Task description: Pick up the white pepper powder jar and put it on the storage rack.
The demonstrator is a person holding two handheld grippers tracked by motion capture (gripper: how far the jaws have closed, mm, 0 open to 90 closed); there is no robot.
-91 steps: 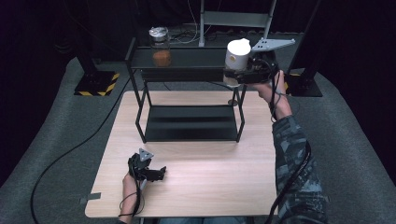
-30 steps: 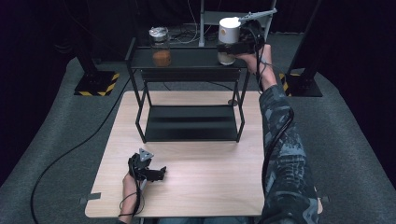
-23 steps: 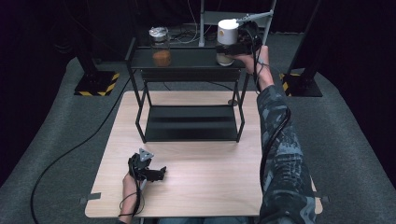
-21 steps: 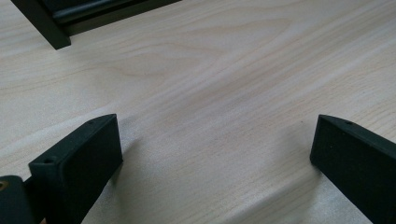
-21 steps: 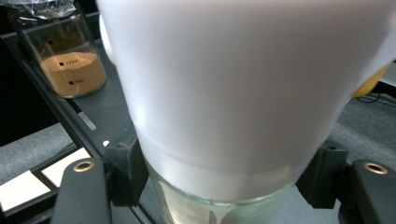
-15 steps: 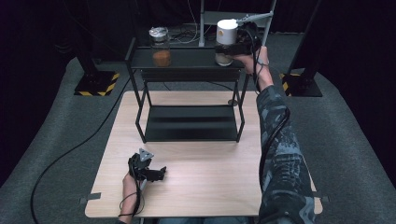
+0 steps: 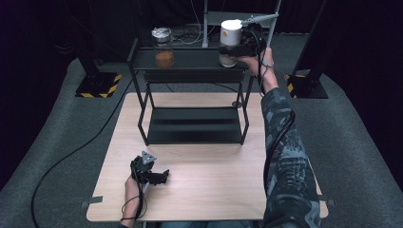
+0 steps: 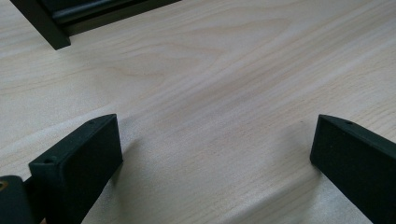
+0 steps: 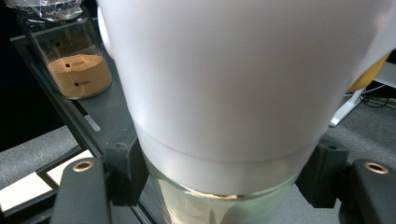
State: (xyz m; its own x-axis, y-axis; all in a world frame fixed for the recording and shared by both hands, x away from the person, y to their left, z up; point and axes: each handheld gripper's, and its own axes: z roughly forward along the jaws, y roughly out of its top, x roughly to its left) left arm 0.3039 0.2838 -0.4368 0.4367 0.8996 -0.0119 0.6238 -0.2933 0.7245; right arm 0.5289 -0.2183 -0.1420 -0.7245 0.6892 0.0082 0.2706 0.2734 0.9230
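A glass jar with a tall white lid (image 7: 230,42) is on the right end of the black rack's top shelf (image 7: 195,59). My right gripper (image 7: 236,49) is shut on this jar (image 9: 224,102), jaws pressed to both sides just below the lid. A second glass jar (image 7: 163,46) with brown powder and a clear lid stands at the shelf's left end and appears in the right gripper view (image 9: 74,56). My left gripper (image 7: 164,175) rests on the wooden table (image 7: 214,190) at the front left, open (image 8: 215,154), nothing between its jaws.
The black two-tier rack has a low shelf (image 7: 192,128) on the table's far half. Its foot (image 8: 44,28) is ahead of the left gripper. Black stands (image 7: 97,80) and cables (image 7: 71,156) lie on the grey floor around the table.
The right gripper carried the white-lidded jar from beside the rack up and back, then lowered it slightly onto the right end of the top shelf. The left gripper stayed still.
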